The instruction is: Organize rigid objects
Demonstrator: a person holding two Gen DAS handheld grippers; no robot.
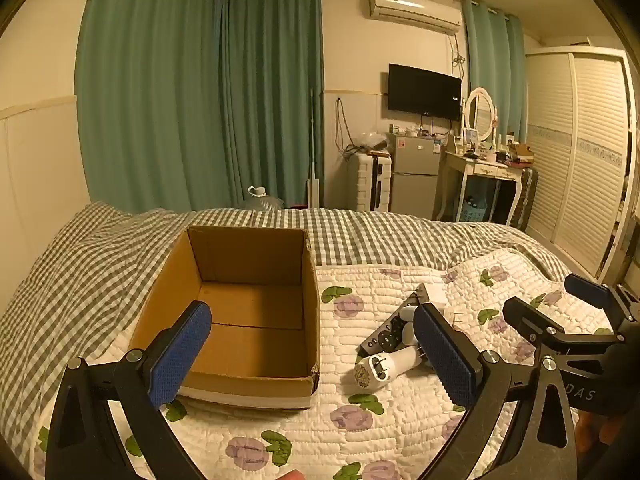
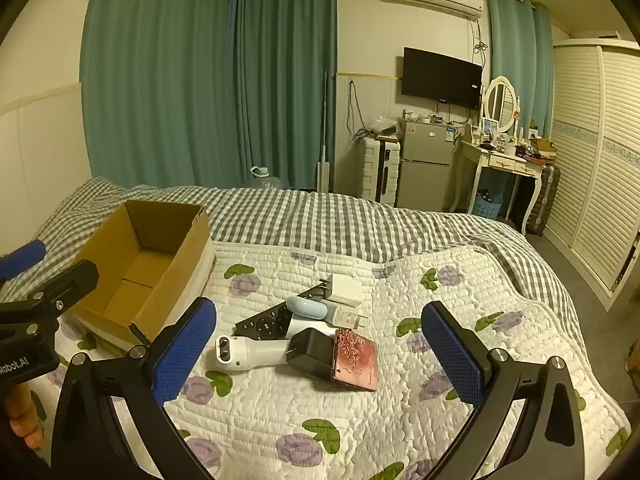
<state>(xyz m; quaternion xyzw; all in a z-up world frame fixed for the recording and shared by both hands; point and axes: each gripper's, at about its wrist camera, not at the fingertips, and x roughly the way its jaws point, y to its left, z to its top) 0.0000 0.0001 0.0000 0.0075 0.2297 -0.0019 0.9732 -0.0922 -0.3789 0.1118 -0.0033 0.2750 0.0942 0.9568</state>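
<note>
Covering the bed, a floral quilt point(image 2: 320, 412) is seen before green curtains point(image 2: 208, 72), both grippers' jaws spread wide, empty.

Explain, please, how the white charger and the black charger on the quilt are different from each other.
The white charger lies at the far end of the pile; the black charger lies at the near end. The white charger touches the black remote, whereas the black charger leans against the pink patterned case and the white handheld device. The two differ in colour. Both are boxy plug adapters lying outside the cardboard box.
</note>
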